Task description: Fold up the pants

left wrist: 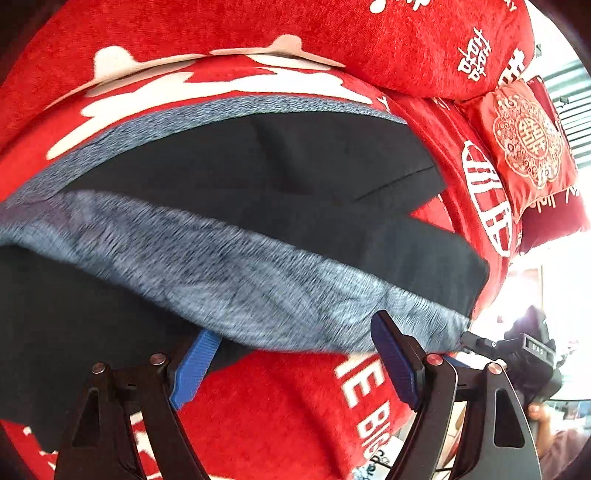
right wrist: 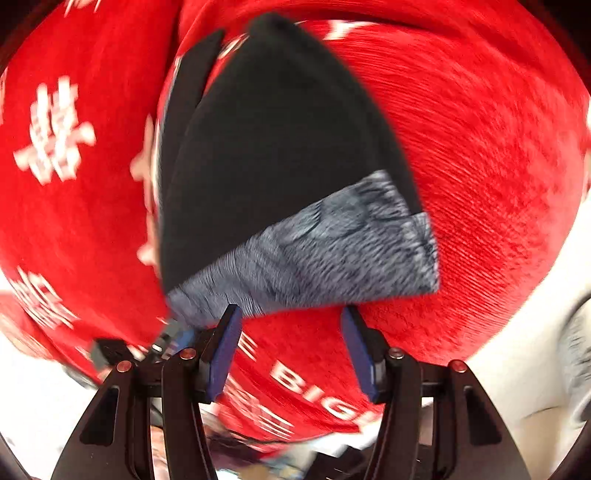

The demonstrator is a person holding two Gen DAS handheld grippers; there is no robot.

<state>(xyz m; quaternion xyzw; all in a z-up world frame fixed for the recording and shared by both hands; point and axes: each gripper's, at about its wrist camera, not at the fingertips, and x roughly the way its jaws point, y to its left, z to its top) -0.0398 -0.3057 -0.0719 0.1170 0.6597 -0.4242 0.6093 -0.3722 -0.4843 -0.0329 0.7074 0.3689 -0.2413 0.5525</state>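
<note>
pants [left wrist: 258, 177] lay on red bedspread [left wrist: 280, 398], grey lining up at 6 o'clock | left gripper [left wrist: 295, 354] spread, nothing pinched | right gripper [right wrist: 291, 336] spread, just clear of hem | pillow [left wrist: 528, 144] at 2 o'clock

Red bed cover [left wrist: 280, 398] with white lettering, bearing black pants [left wrist: 258, 173] with a grey lining, red pillow [left wrist: 332, 33] and embroidered cushion [left wrist: 528, 144] at the far end.

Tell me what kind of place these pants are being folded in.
Probably a bedroom: the pants lie on a red bedspread with white lettering, with a red pillow and an embroidered cushion behind them.
</note>
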